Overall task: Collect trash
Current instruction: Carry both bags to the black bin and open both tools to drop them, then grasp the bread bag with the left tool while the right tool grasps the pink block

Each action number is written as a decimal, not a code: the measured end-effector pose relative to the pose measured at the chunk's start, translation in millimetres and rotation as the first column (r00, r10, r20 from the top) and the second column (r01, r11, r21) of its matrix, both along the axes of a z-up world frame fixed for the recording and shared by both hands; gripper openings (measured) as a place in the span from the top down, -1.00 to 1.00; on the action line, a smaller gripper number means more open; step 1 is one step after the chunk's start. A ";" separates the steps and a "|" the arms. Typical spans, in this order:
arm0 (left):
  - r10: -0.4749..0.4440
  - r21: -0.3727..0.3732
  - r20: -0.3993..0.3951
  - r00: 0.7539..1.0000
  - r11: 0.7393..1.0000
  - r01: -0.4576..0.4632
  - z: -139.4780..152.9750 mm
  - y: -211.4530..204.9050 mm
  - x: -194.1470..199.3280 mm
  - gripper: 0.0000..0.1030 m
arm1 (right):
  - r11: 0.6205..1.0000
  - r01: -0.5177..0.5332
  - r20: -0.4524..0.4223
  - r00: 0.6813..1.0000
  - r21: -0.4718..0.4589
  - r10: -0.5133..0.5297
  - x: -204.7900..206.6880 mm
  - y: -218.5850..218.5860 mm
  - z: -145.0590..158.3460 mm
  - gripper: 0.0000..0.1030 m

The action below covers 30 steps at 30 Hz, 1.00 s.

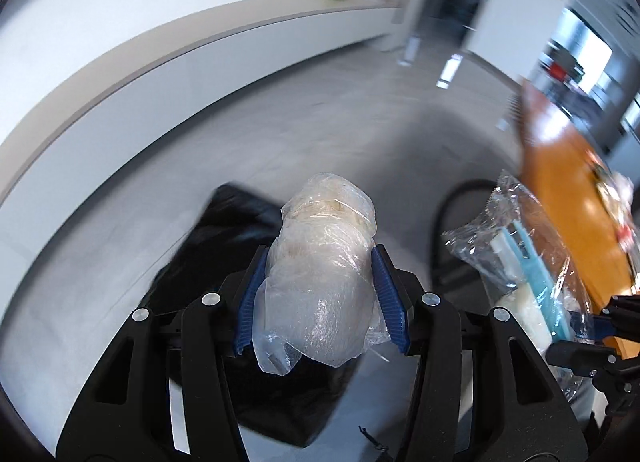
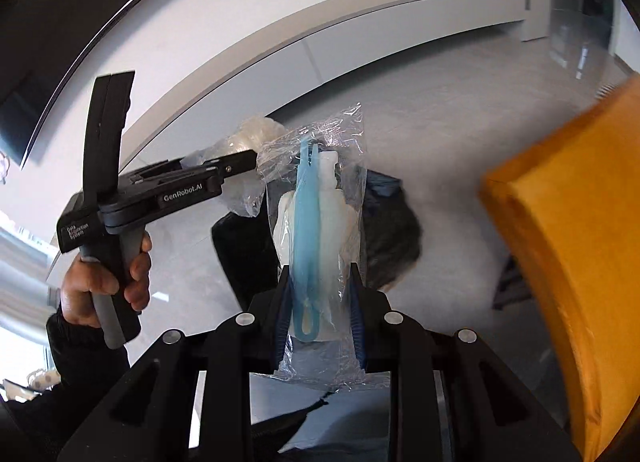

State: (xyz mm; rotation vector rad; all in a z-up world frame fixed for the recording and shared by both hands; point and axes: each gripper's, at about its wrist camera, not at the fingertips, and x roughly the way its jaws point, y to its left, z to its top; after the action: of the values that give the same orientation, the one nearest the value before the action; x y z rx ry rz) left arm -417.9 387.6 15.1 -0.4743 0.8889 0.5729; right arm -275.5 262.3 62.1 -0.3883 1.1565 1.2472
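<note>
Plastic film is what both claws are gripping. The left claw [image 1: 322,294] is clamped at mid width around a crumpled clear-wrap bundle [image 1: 324,274], with the blue pads [image 1: 386,298] pressed into its sides. The bundle is judged light and soft: it squashes under the pads, and the film is slick, so a hold across the fat middle, as now, is better than one on a loose flap. A tail of film hangs free below the pads and could snag.

The right claw [image 2: 320,302] is closed narrow on a clear sachet [image 2: 320,229] holding a blue plastic tool and a white piece. The contents are judged stiffer than the wrap, but the sleeve is slippery; the grip sits on the lower half, where the hard contents back the film.

Both items are held in the air above the grey floor, over a black bin bag [image 1: 224,229] lying on it. An orange chair [image 2: 568,262] stands just beside the right claw. Frames are blurred, so the bag's mouth cannot be made out.
</note>
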 end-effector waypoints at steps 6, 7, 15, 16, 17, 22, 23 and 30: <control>0.159 -0.009 -0.024 0.987 0.987 -0.159 -6.4 28.2 -43.4 -0.87 | 0.999 -0.048 0.056 0.997 -0.019 0.049 -18.1 59.1 -9.4 -0.45; 0.182 0.005 -0.022 0.983 0.983 -0.182 -4.8 30.0 -47.6 -0.88 | 0.999 -0.042 0.062 0.997 -0.012 0.042 -19.3 58.2 -8.1 -0.47; 0.242 -0.051 0.011 0.970 0.969 -0.241 -3.8 43.9 -58.4 -0.88 | 0.999 -0.020 0.052 0.998 0.028 0.019 -3.9 34.5 3.6 -0.48; 0.233 -0.053 0.014 0.972 0.971 -0.232 -2.2 41.3 -55.1 -0.88 | 0.999 -0.016 0.050 0.999 0.034 0.015 -1.9 29.9 5.3 -0.48; 0.224 -0.053 0.015 0.975 0.973 -0.223 -1.9 40.0 -51.3 -0.88 | 0.999 -0.011 0.049 0.999 0.037 0.010 0.4 24.2 7.8 -0.48; 0.146 -0.060 0.038 0.989 0.988 -0.143 6.2 19.0 -23.6 -0.88 | 0.999 0.033 0.106 0.994 0.042 -0.037 8.3 -2.0 18.7 -0.48; 0.130 -0.061 0.043 0.991 0.990 -0.128 8.1 13.8 -17.4 -0.88 | 0.998 0.042 0.114 0.992 0.045 -0.047 11.3 -7.4 21.5 -0.48; -0.061 -0.050 0.090 0.994 0.997 0.066 32.9 -43.7 49.5 -0.88 | 0.983 0.169 0.143 0.974 0.071 -0.177 53.8 -75.1 45.2 -0.48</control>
State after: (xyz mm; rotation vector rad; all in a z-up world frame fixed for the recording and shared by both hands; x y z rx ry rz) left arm -368.4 343.9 48.0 -0.5139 0.8337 0.4676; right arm -221.7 187.2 107.3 -0.3239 1.0025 1.0789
